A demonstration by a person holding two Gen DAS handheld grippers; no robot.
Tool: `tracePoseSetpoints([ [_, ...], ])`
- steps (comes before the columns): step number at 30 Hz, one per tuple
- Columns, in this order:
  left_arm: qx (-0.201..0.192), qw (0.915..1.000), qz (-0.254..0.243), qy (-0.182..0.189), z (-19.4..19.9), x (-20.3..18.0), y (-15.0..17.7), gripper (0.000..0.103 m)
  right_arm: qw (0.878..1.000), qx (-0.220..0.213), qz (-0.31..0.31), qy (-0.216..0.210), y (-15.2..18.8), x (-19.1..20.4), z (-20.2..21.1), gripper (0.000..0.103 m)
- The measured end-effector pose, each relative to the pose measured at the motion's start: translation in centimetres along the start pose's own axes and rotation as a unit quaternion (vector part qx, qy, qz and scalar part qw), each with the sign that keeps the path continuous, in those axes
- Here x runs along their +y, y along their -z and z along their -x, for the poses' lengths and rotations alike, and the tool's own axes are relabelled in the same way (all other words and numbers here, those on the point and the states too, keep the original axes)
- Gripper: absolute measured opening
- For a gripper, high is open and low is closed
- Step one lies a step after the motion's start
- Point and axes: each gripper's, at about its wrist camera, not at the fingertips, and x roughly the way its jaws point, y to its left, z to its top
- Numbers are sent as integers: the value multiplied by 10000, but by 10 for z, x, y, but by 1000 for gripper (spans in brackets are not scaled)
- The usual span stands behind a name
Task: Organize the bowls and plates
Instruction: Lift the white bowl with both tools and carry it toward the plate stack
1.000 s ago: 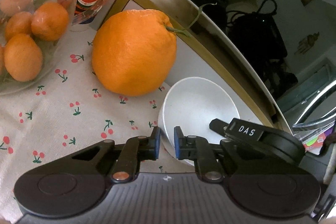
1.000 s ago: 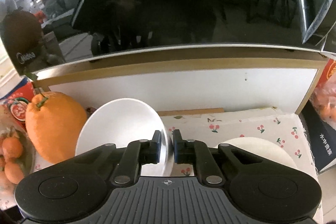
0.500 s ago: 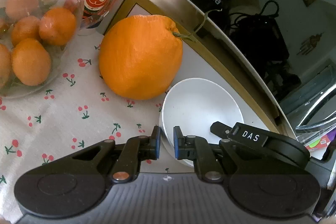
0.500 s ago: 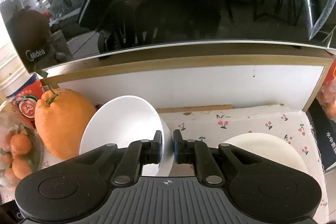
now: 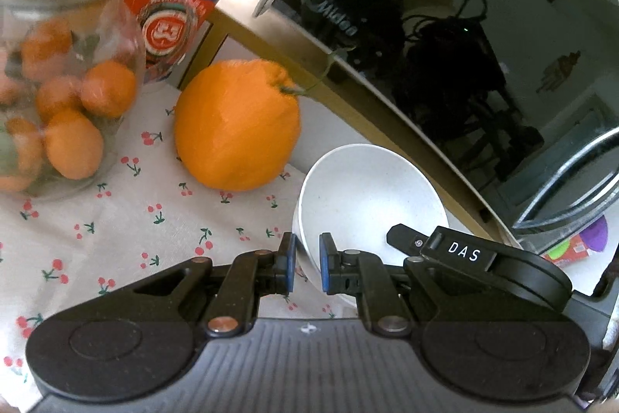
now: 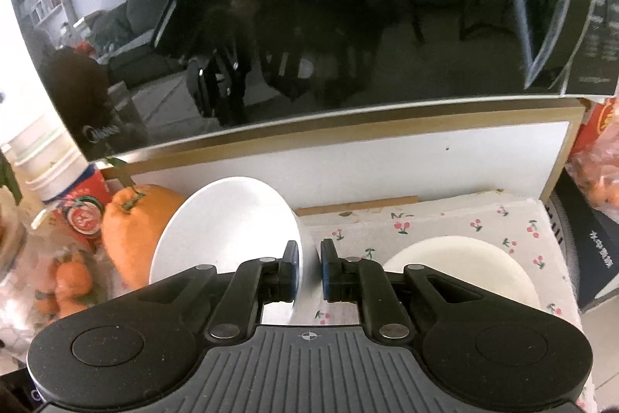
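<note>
Both tools, the left tool and the right tool, pinch the white bowl by its rim. The bowl is now higher off the bench than before. It looks ready to go to the plate.

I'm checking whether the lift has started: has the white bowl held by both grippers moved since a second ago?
Yes. The white bowl now tilts higher against the big orange fruit and the round white plate, pinched by both grippers.
</note>
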Motion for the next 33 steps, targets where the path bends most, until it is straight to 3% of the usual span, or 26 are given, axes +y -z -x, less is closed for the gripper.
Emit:
tracePoseSetpoints([
  [12,189,9981,-553,183,52,-15,-3,11,9997,-188,-132,-4,5,7,61,12],
  [18,398,9972,-505,372,71,-12,-2,11,9994,-206,-261,10,13,11,89,12],
  [33,601,9921,-899,635,127,-25,30,11,9965,-205,-805,-64,53,-7,162,13],
])
